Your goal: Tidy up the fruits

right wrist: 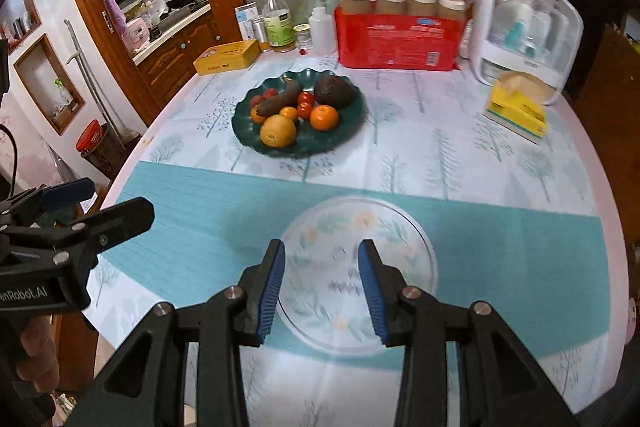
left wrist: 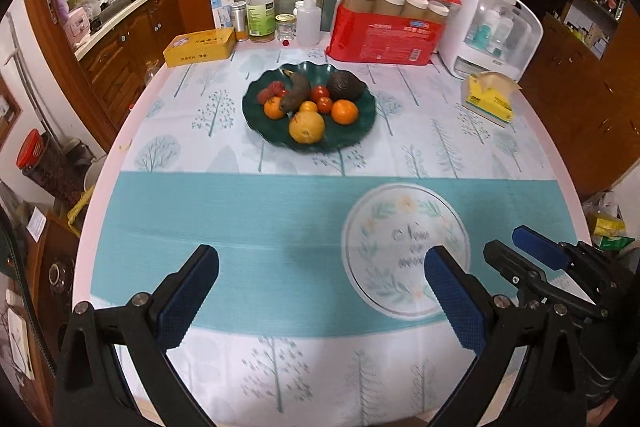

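Note:
A dark green scalloped plate [left wrist: 362, 135] [right wrist: 352, 133] sits past the middle of the round table. It holds a yellow pear-like fruit [left wrist: 306, 126] [right wrist: 278, 131], two oranges [left wrist: 345, 111] [left wrist: 273, 107], small red tomatoes [left wrist: 320, 94], a dark avocado [left wrist: 345, 85] [right wrist: 334, 90], a long dark brown fruit [left wrist: 296, 91] and red lychee-like fruits [left wrist: 269, 91]. My left gripper [left wrist: 320, 263] hangs open and wide over the teal band near the front edge. Beside it to the right, my right gripper [right wrist: 322, 255] is open by a narrow gap, with nothing between its pads, above a printed wreath circle [right wrist: 404, 227].
Along the far edge stand a yellow tin [left wrist: 200, 47], bottles and jars [left wrist: 260, 11], a red pack of jars [left wrist: 384, 31] and a white box with a clear door [left wrist: 492, 27]. A yellow tissue pack [left wrist: 490, 99] lies at the right. The table drops off left and right.

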### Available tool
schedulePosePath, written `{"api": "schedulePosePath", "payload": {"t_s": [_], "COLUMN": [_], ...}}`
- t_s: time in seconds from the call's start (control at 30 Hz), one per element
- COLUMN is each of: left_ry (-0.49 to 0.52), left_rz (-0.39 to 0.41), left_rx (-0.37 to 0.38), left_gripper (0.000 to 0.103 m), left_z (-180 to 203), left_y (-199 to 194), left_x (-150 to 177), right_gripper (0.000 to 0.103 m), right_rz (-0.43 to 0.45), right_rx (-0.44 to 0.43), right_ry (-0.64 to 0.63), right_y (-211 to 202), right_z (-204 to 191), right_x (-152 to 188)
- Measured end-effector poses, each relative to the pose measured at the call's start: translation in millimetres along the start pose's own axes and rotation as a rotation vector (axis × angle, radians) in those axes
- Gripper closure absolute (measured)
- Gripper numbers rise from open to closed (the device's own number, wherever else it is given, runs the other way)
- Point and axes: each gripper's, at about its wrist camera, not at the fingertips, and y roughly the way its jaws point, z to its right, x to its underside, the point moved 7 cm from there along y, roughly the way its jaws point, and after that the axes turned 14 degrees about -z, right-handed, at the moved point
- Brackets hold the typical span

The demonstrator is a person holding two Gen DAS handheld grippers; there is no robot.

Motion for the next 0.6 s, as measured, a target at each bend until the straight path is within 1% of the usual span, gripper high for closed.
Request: {"api": "schedulePosePath", "payload": {"t_s": [0.07,0.17,0.2,0.27,0.33,0.4,0.5,0.6], "left_ry": [0.0,0.002,0.001,-0.004,-0.013,-0.021,-0.027,-0.02], "left_rz": [0.011,0.028,0.028,0.016,0.012,0.02,0.021,0.01], "left_rx": [-0.006,-0.027,-0.028,-0.017,-0.011,-0.017,-0.019,-0.021], "left_gripper": [0.001,0.001,0.001,0.001,0.001,0.001,0.001,0.001], "left_z": [6.9,16.5,18.6,22.2,24.1,25.8,29.0,36.3], "left_y": [-5.4,-10.3,-10.4,-9.1,-8.8,-10.5,-10.0,-5.9], "left_x": [13.6,31.5,35.2,41.4,45.2,47.7,50.1,52.5], "right_gripper": [0.064,0.054,0.053,0.051,0.045,0.042,0.037,0.036], "right_rz": [0.02,0.077,0.093,0.103,0.1,0.106,0.121,0.124], "right_rx": [0.01,0.035,0.046,0.056,0.06,0.099,0.123,0.13], "right_ry": [0.009,0.037,0.039,0.042,0.04,0.042,0.042,0.057], "right_y": [-10.5,-29.9,-35.7,-42.3,-46.0,-49.7,-55.1,-57.3], "right_z": [4.8,13.4,15.0,16.0,15.4,16.8,20.5,27.2], "right_x": [11.3,24.7,28.3,34.9,40.3,46.0,51.0,57.8]}}
